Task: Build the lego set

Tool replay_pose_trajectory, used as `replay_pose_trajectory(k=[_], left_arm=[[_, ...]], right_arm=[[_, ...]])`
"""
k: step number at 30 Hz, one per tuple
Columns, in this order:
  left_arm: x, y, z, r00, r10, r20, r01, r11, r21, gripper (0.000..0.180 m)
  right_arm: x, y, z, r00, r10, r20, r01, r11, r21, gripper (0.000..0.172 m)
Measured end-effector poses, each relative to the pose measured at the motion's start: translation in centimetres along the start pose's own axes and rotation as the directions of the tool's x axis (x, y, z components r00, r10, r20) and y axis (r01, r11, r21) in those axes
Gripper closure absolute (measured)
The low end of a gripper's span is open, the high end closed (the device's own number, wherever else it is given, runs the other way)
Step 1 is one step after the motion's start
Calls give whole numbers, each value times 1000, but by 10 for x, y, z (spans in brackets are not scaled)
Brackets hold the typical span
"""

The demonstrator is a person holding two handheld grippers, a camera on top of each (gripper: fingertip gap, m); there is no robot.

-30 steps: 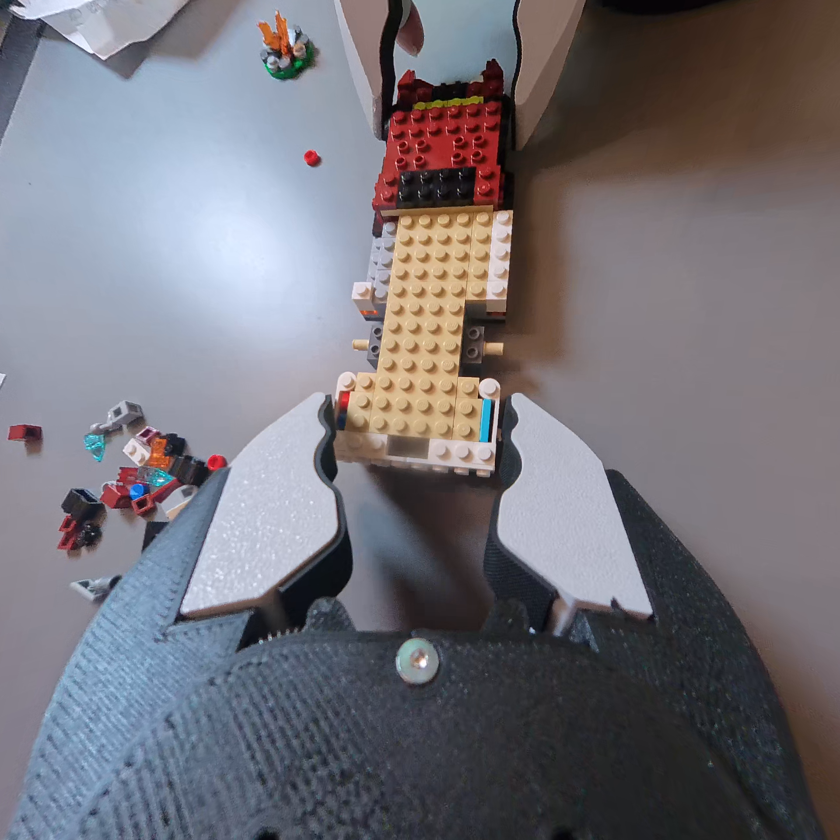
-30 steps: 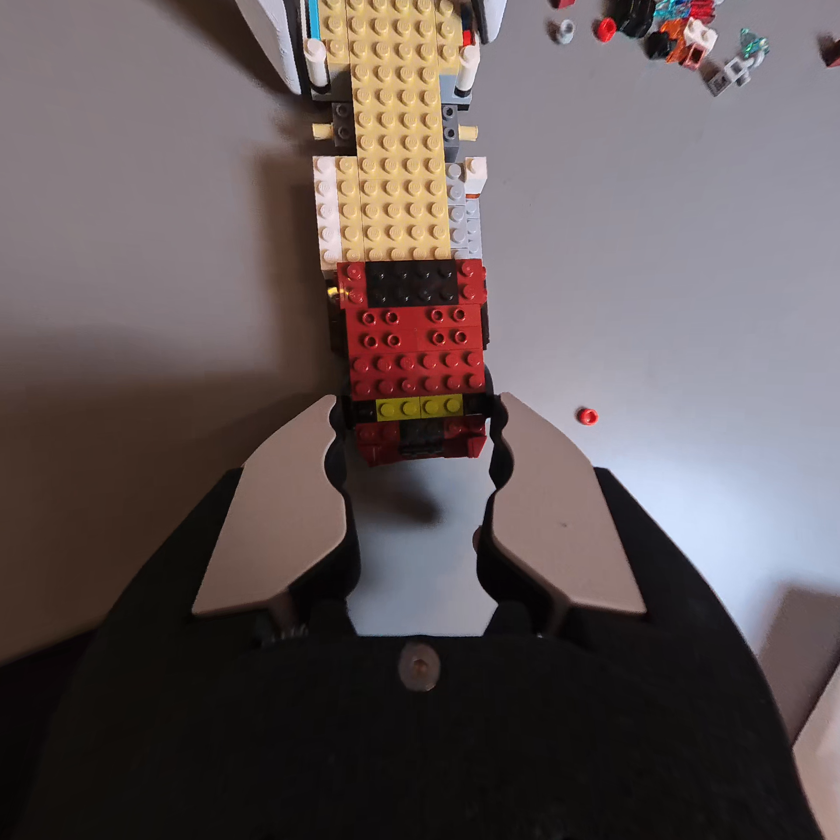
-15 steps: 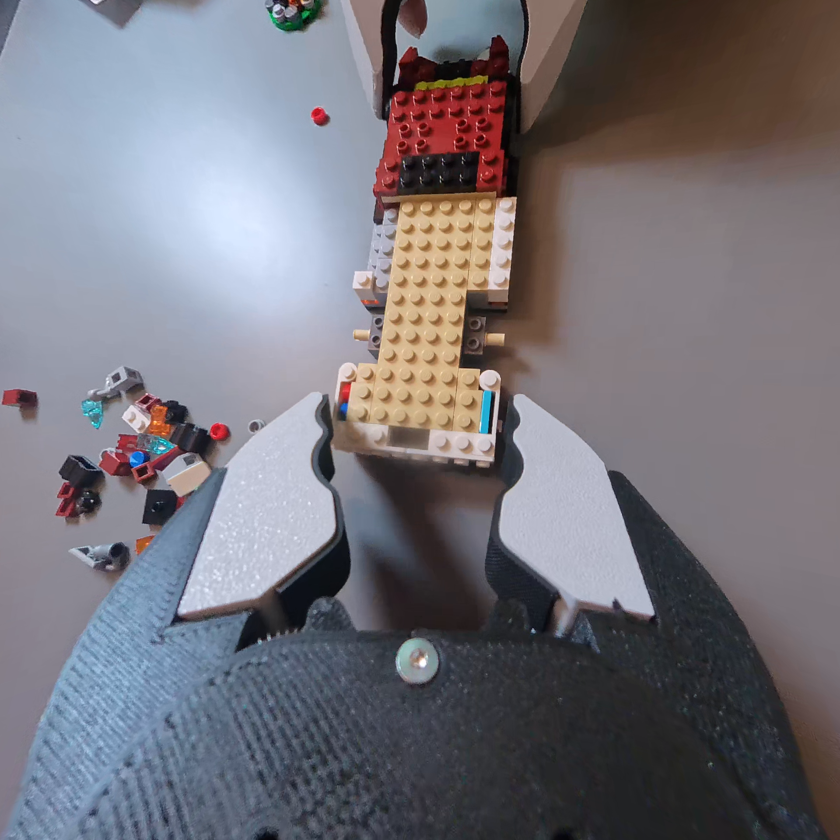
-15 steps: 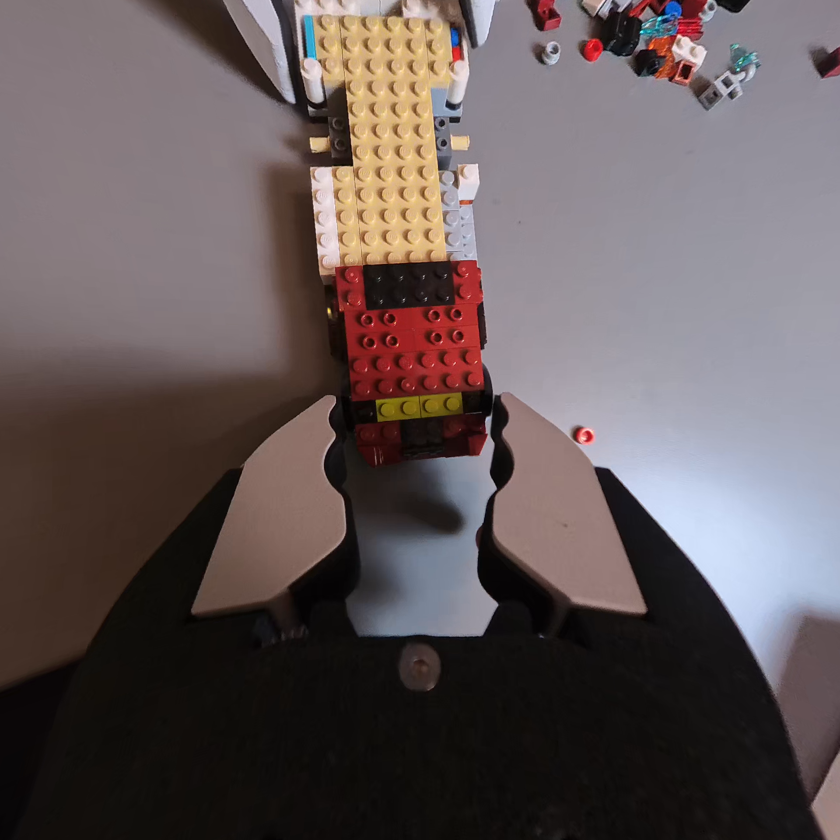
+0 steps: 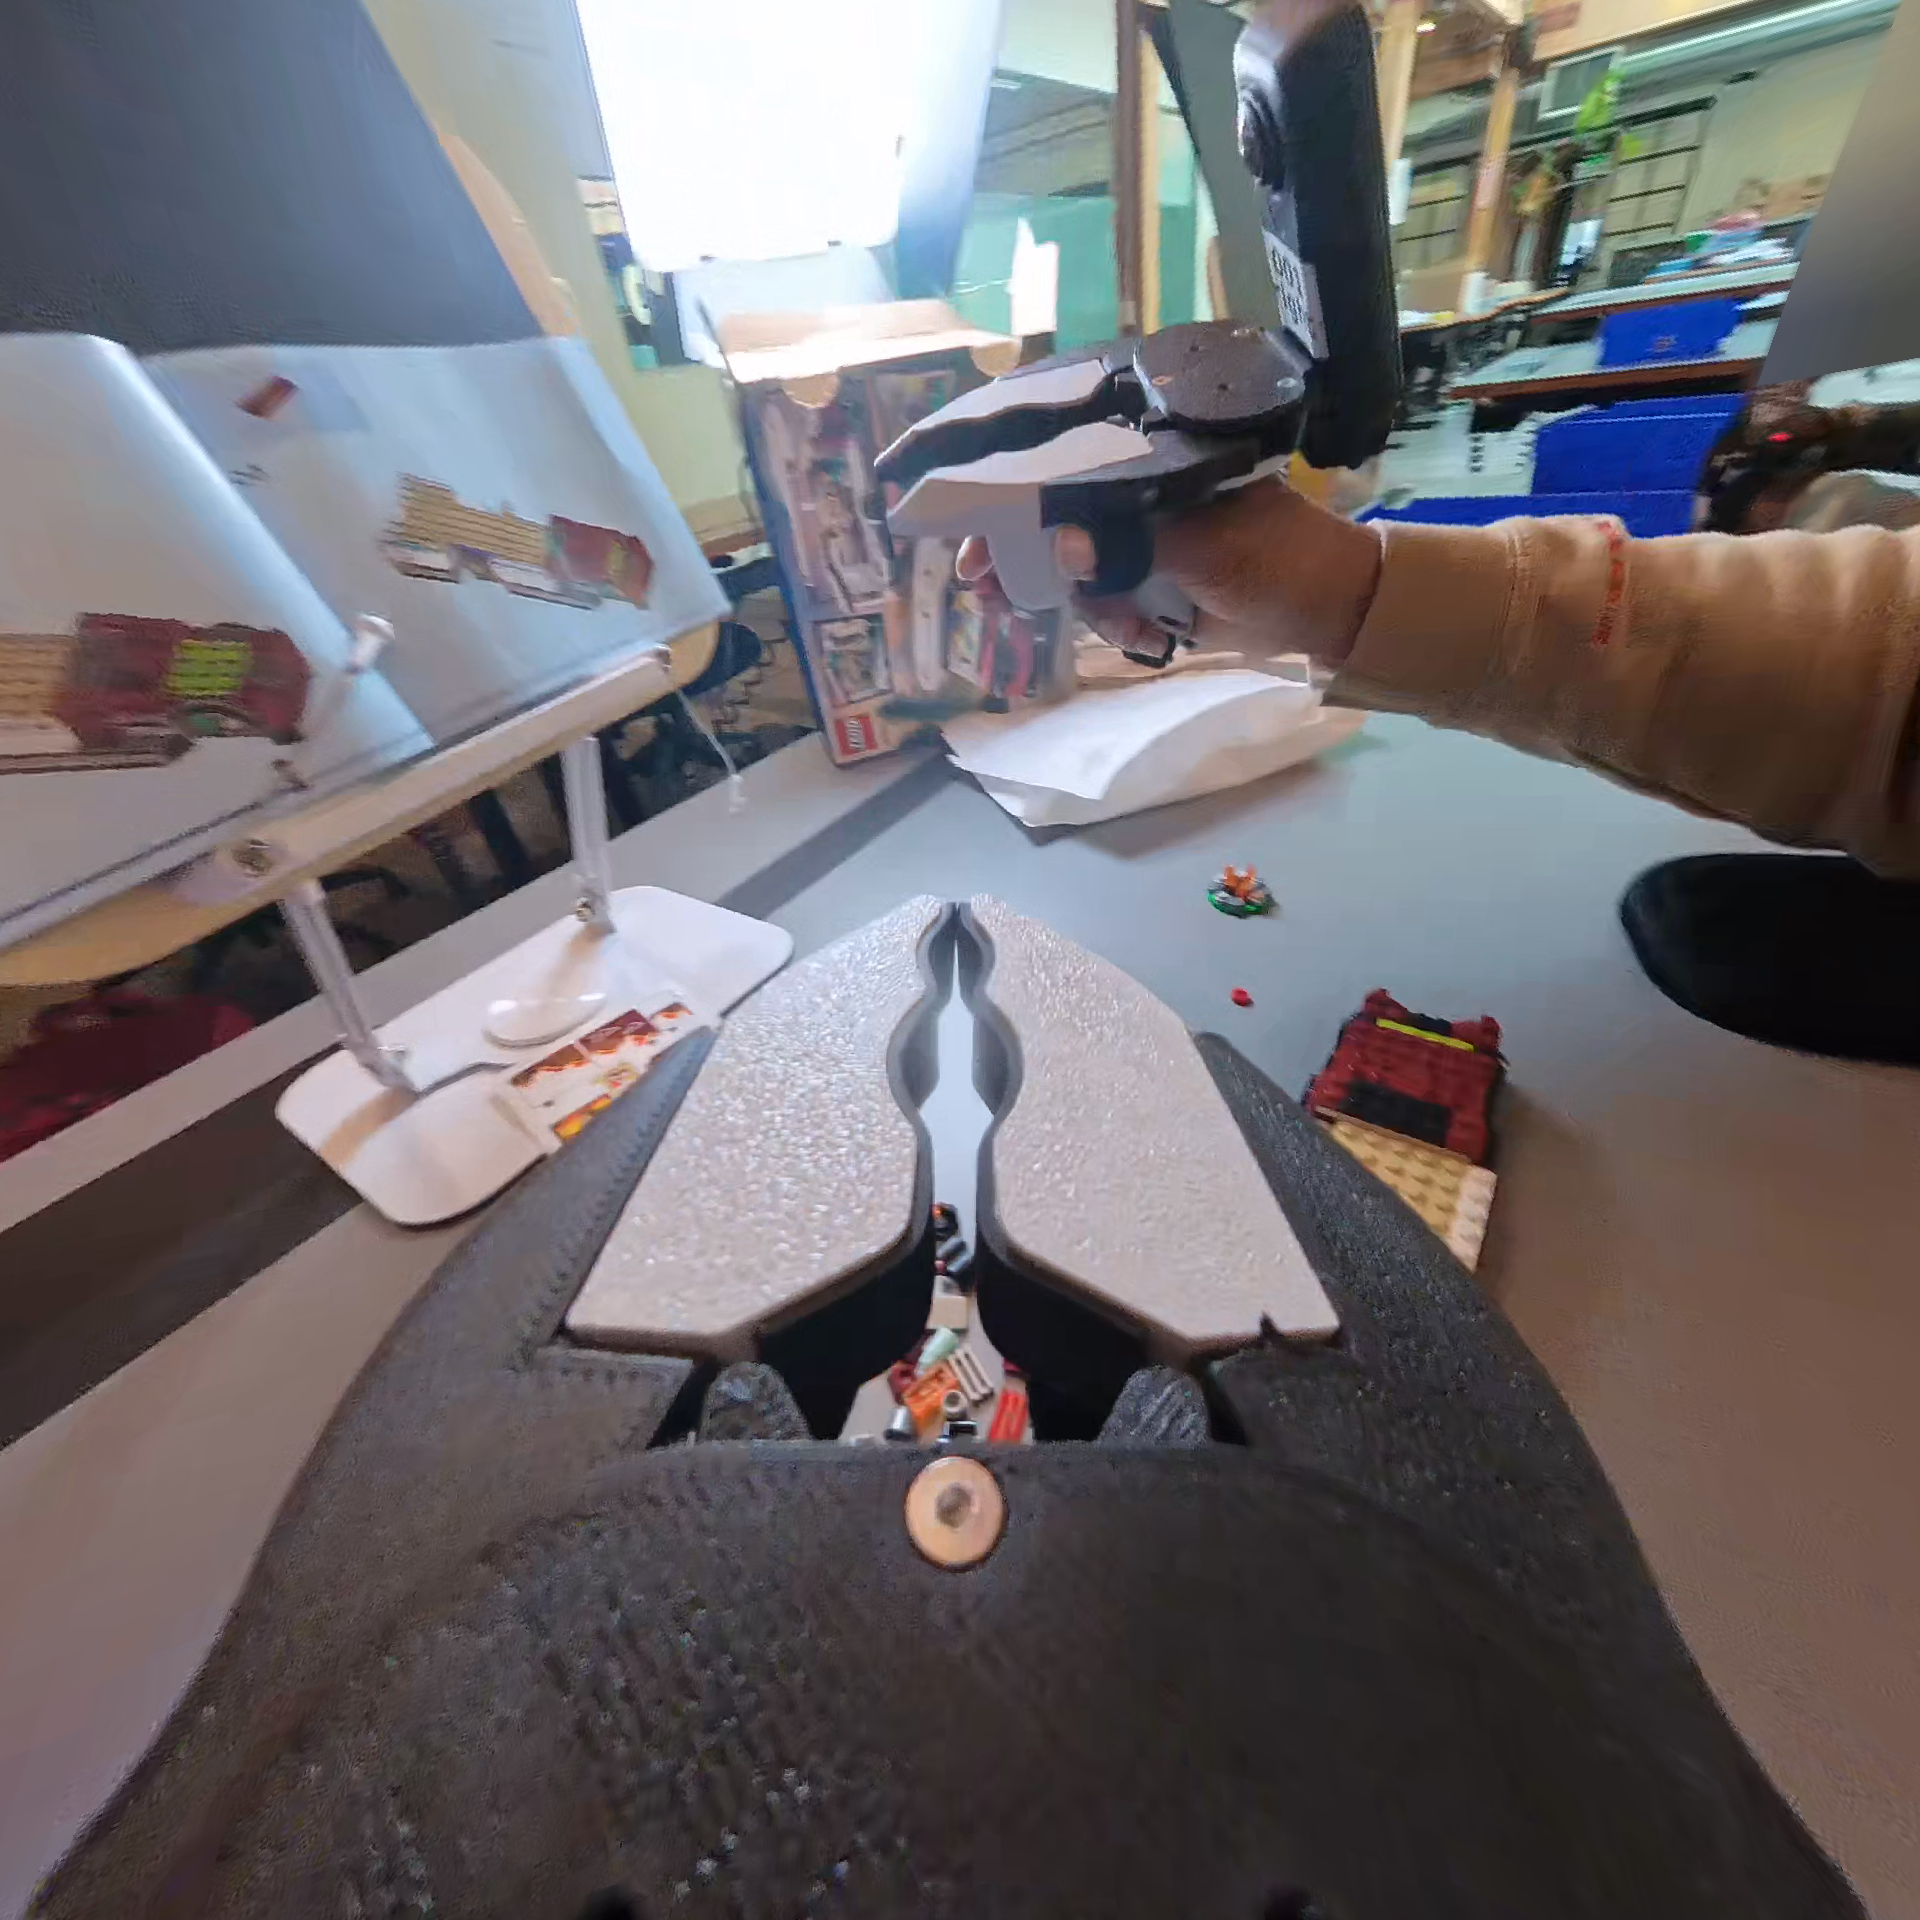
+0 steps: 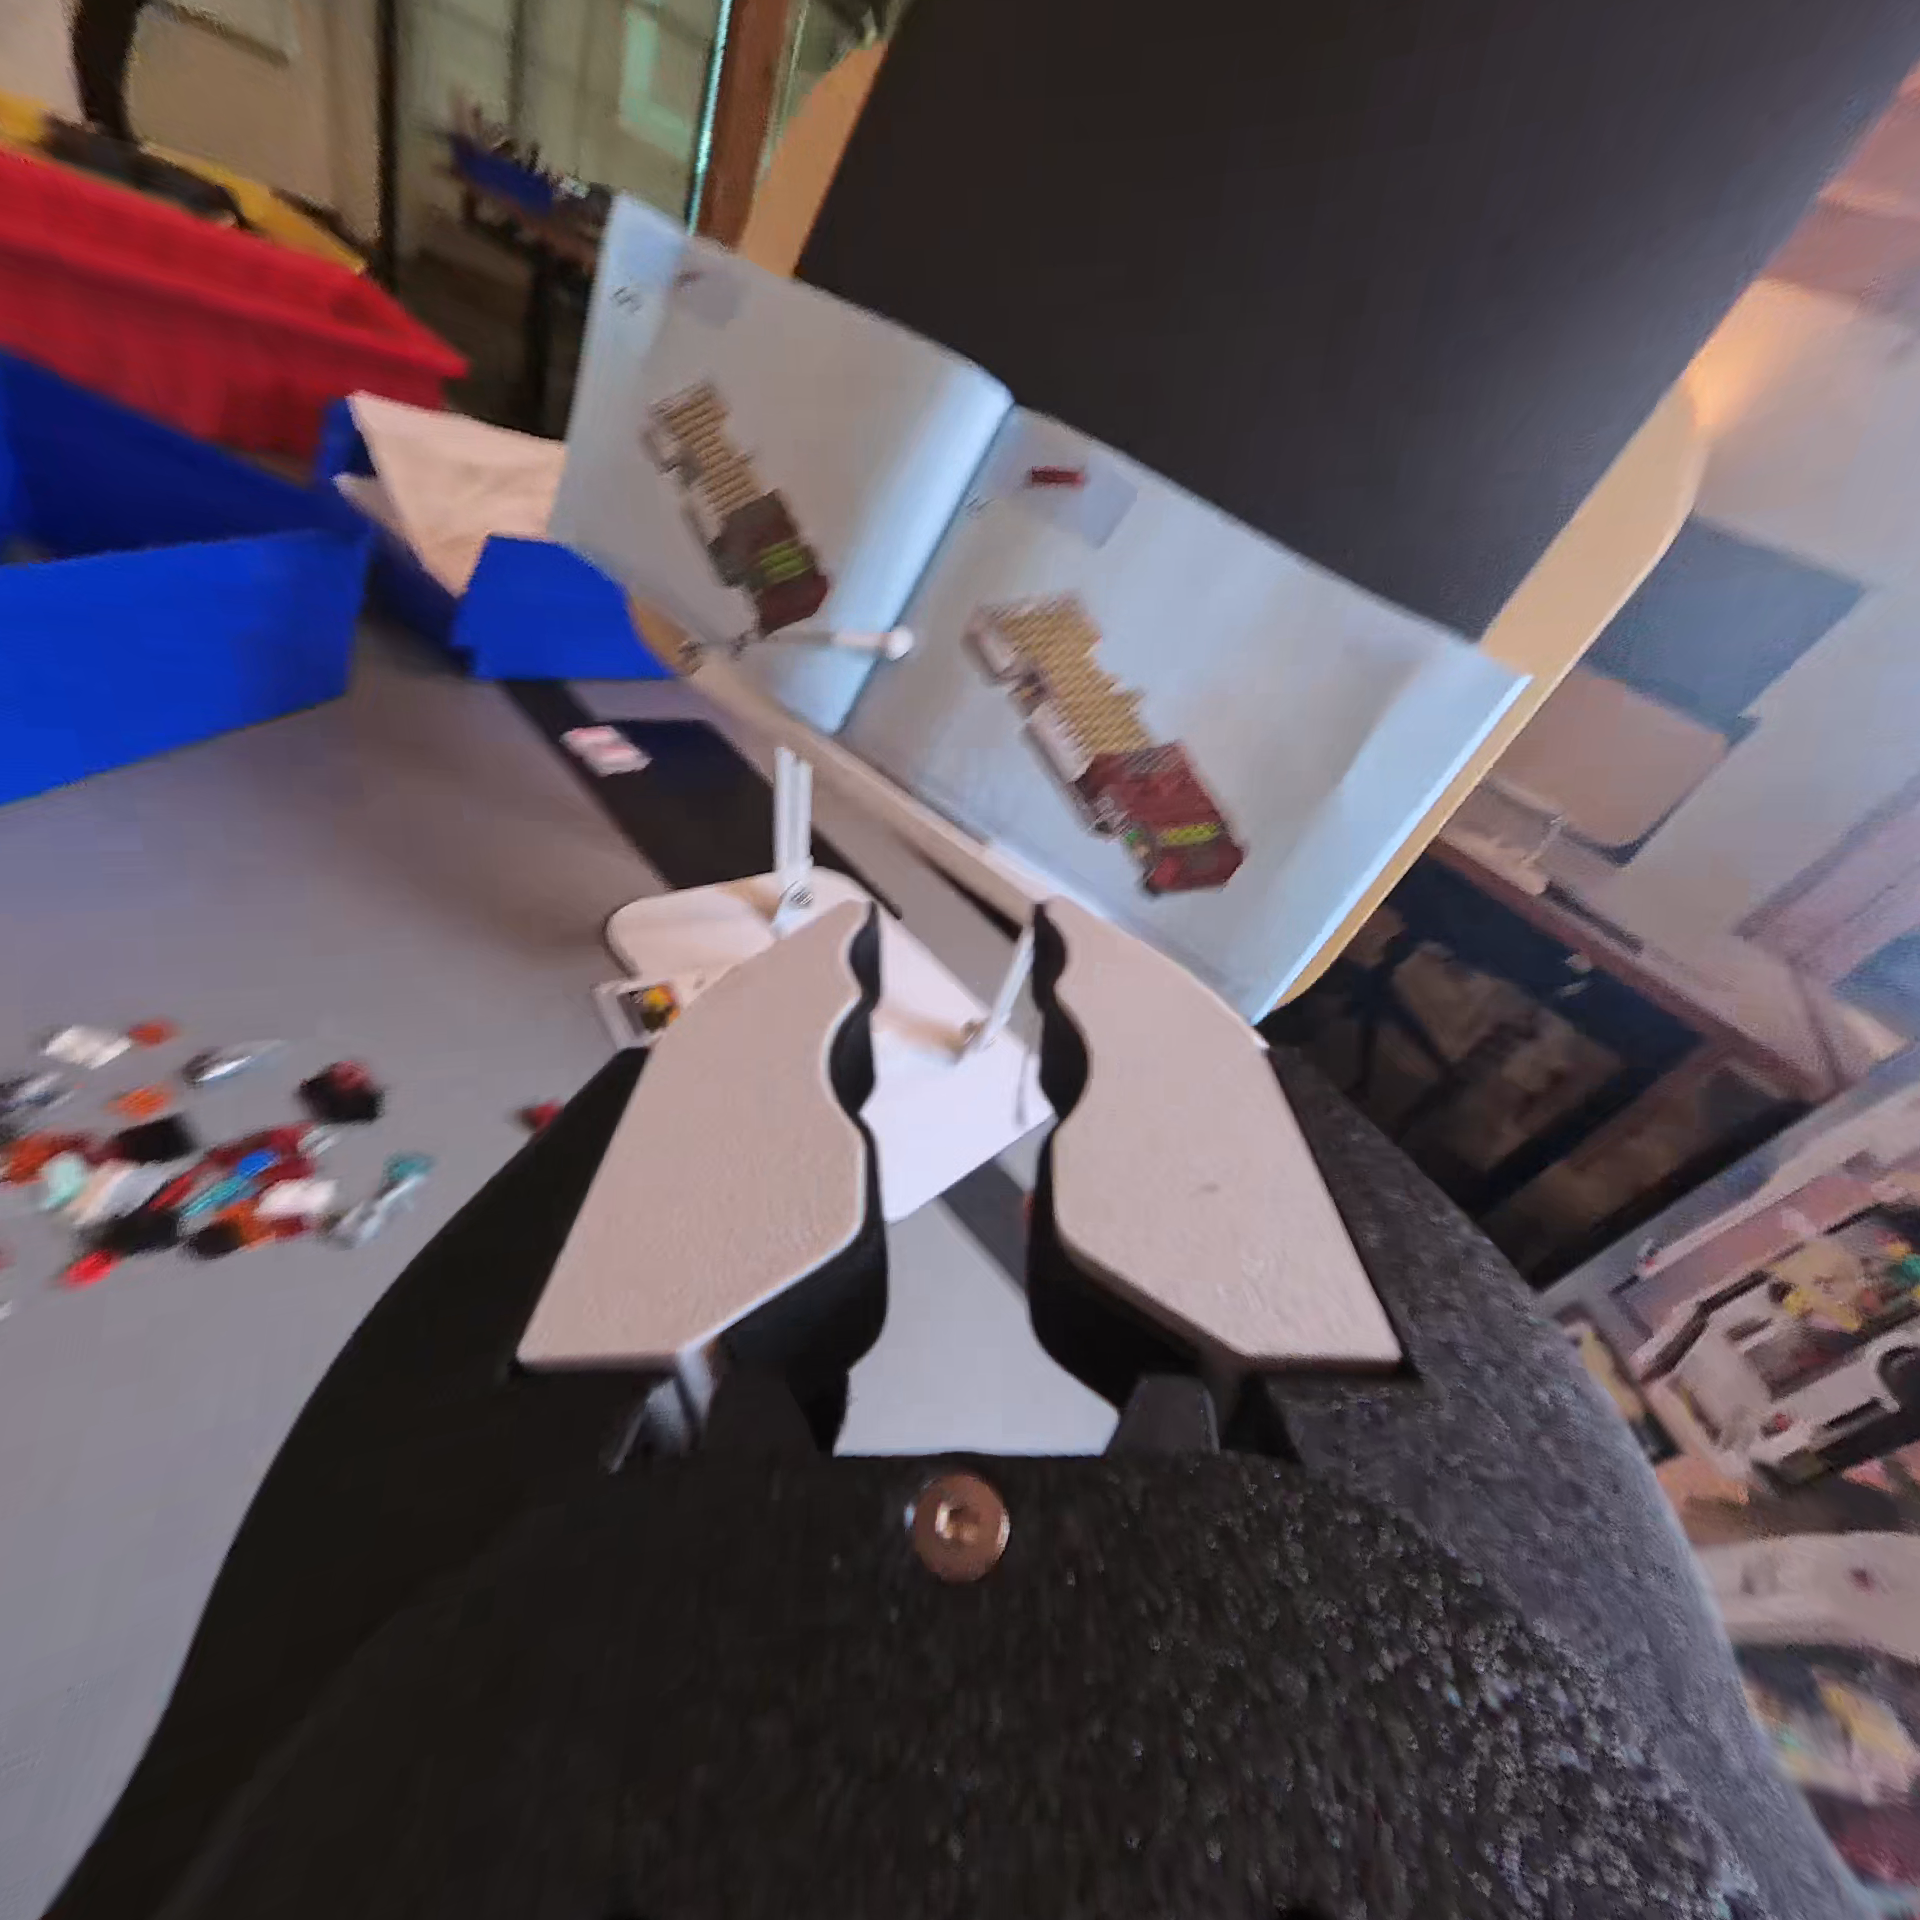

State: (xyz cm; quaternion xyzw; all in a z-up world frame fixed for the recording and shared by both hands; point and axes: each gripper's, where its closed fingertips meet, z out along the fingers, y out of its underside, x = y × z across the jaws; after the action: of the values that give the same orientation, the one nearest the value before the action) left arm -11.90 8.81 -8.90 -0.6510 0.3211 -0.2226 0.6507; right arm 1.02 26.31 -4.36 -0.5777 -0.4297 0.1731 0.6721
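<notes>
The left gripper [image 5: 956,920] is raised above the grey tabletop [image 5: 1351,894] with its jaws together, the tips meeting on nothing. Through the slot behind its fingers [image 5: 821,1122] a scatter of small loose bricks [image 5: 940,1382] shows on the surface below. Just to its right lies the brick-built model [image 5: 1403,1101], dark red at the far end with a yellow strip and tan plates at the near end, flat on the tabletop and touched by neither gripper. Beyond it sit a single red stud [image 5: 1240,996] and a small green-based piece with orange flames [image 5: 1238,891]. To the left stands a white book stand [image 5: 665,935] carrying an open instruction booklet [image 5: 312,540], with a sticker sheet [image 5: 592,1060] on the stand's base. Farther back are a white paper bag [image 5: 1143,743] and an opened set box [image 5: 883,520]. The right gripper [image 5: 899,483] is held high in the air by a hand [image 5: 1226,582] in a cream sleeve [image 5: 1621,644], well clear of everything. In its own view the right gripper [image 6: 956,925] has its jaws partly apart with nothing between them, pointing toward the stand's base [image 6: 935,1132] and the booklet [image 6: 1091,675]; the pile of loose bricks [image 6: 187,1174] lies to its left, and blue bins [image 6: 177,613] with a red one [image 6: 208,301] stand beyond.
</notes>
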Motion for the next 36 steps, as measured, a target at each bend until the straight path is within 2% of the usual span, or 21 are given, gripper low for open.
replay_pose_trajectory(k=[1,2,5,9,11,16,17,20,21,22,24,25,27,29,32,34,36], left_arm=[[-9,-5,0,999,7,46,-7,1000,-7,180],[-17,-9,0,996,26,85,-24,999,-22,180],[-49,-25,12,980,84,181,-67,993,-95,180],[-111,-36,48,937,235,260,-153,942,-298,167],[-143,-32,74,915,298,273,-175,901,-398,156],[-197,3,127,854,455,252,-227,762,-607,148],[-201,9,134,848,471,245,-236,748,-620,150],[-212,12,143,797,546,257,-287,718,-634,178],[-212,11,143,792,550,264,-294,723,-625,178],[-213,8,141,805,509,304,-260,764,-591,178],[-215,1,133,856,329,399,-127,881,-456,178],[-220,-5,125,859,212,466,-35,932,-361,179],[-238,-8,97,812,-7,584,144,971,-188,178],[-247,5,75,753,-275,597,352,936,-12,175],[-251,31,48,624,-551,553,570,806,160,166],[-253,34,31,568,-627,533,604,758,247,147],[-258,34,19,559,-612,559,578,771,267,139]], right_arm=[[15,-5,14,999,-2,-34,3,999,35,164],[28,-7,29,998,1,-62,2,998,58,171],[66,-6,66,984,-20,-178,32,997,66,172],[90,0,96,967,-40,-250,48,998,26,128],[92,-2,104,961,-65,-267,73,997,23,117],[90,-4,119,953,-146,-267,142,989,-33,107],[90,-4,121,951,-155,-268,150,988,-41,107],[92,0,126,949,-163,-269,153,987,-59,107],[93,1,128,949,-161,-271,149,987,-63,106],[95,4,130,948,-159,-274,145,987,-71,106],[97,9,132,950,-140,-281,123,989,-79,105],[98,10,132,950,-127,-285,111,991,-72,104],[99,11,132,949,-112,-296,98,993,-62,104],[99,11,132,949,-99,-299,85,995,-57,104],[103,10,131,952,-86,-295,71,996,-61,97],[107,8,131,955,-90,-284,73,995,-69,93],[108,7,133,957,-108,-269,88,992,-86,90]])
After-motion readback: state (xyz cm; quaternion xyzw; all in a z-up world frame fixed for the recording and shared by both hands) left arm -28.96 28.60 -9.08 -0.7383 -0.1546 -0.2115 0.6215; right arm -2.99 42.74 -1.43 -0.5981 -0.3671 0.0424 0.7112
